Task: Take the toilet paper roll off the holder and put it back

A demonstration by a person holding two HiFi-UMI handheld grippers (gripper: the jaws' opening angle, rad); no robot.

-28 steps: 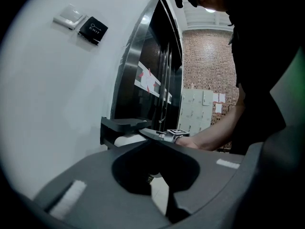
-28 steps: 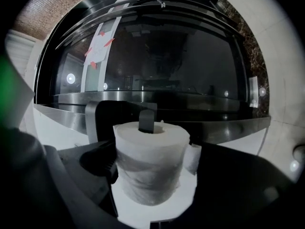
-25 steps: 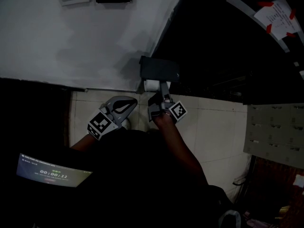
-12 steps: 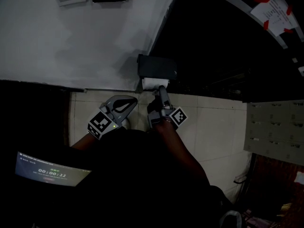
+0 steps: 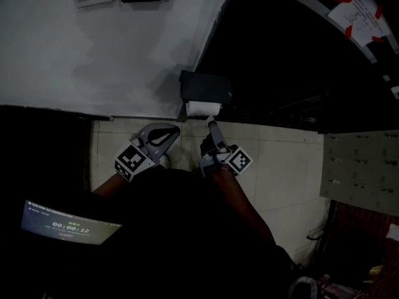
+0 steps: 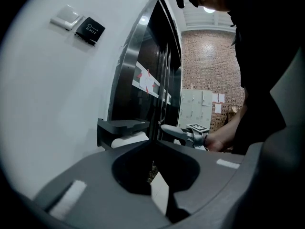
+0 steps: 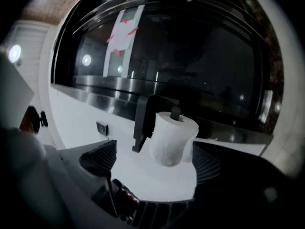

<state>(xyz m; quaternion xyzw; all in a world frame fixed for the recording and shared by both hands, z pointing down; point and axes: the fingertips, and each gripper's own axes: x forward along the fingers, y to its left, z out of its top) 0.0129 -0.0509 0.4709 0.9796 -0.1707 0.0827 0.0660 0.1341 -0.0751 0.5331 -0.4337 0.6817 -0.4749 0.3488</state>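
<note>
Toilet paper roll (image 5: 201, 109): one, on one holder (image 5: 206, 87); left gripper (image 5: 174, 129), right gripper (image 5: 212, 126).

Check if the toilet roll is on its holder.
On: the toilet paper roll sits on the holder, with the right gripper open before it.

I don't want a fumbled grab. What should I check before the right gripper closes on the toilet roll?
1. Roll seated on the holder: ok.
2. Right gripper open wider than the roll: ok.
3. Roll centred between its jaws: ok.
4. Jaws far enough forward to pinch the roll: cannot tell.
5. Left gripper out of the way: ok, shut, empty, apart from the roll.
</note>
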